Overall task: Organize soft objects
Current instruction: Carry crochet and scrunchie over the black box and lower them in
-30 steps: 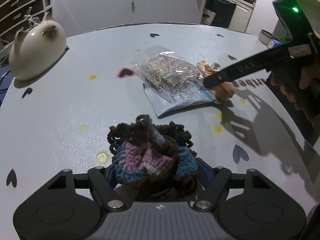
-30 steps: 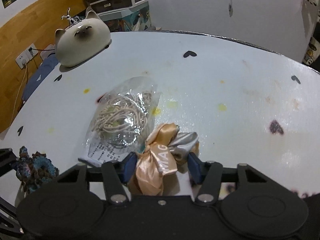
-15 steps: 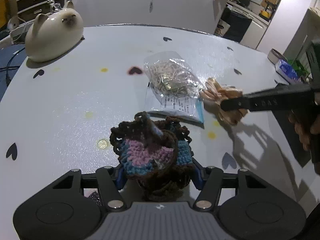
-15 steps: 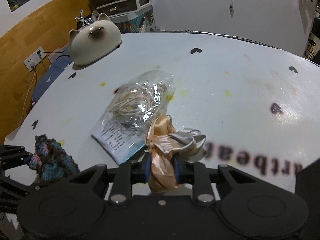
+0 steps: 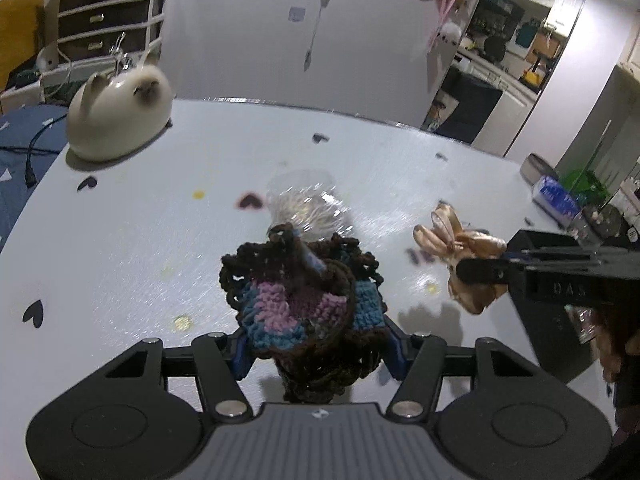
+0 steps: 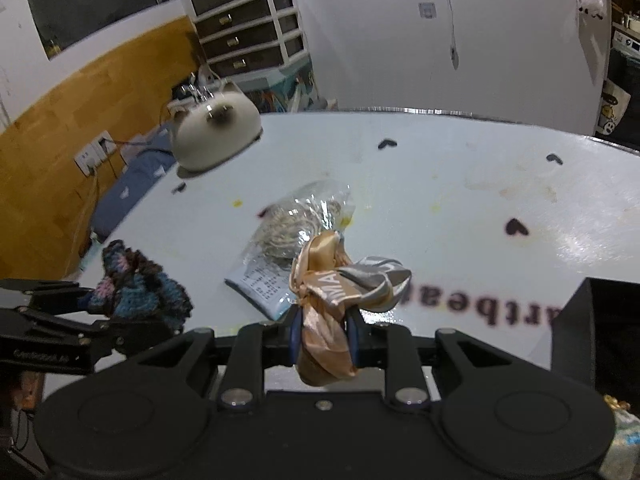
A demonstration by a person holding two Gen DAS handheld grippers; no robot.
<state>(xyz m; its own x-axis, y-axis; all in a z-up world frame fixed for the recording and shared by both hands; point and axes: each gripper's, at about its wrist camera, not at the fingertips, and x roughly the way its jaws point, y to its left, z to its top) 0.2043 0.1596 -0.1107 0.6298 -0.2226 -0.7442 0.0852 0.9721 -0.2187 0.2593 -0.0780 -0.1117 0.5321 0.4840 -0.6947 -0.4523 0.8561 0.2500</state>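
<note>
My left gripper (image 5: 314, 354) is shut on a crocheted piece (image 5: 298, 300) of brown, blue and pink yarn and holds it above the white table (image 5: 120, 248); it also shows in the right wrist view (image 6: 140, 284). My right gripper (image 6: 325, 338) is shut on a peach and grey satin ribbon bundle (image 6: 334, 292), lifted off the table; the bundle shows in the left wrist view (image 5: 460, 252) at the right. A clear bag of beige cord (image 6: 300, 228) lies on the table between them.
A cream cat-shaped ceramic pot (image 5: 118, 120) stands at the table's far left edge. A black box (image 6: 600, 320) sits at the right front. Drawers (image 6: 248, 36) stand behind the table. A blue tissue pack (image 5: 556, 200) lies off the right edge.
Both grippers have risen from the table with their loads. The right gripper closed on the ribbon bundle and lifted it; the left lifted the crocheted piece.
</note>
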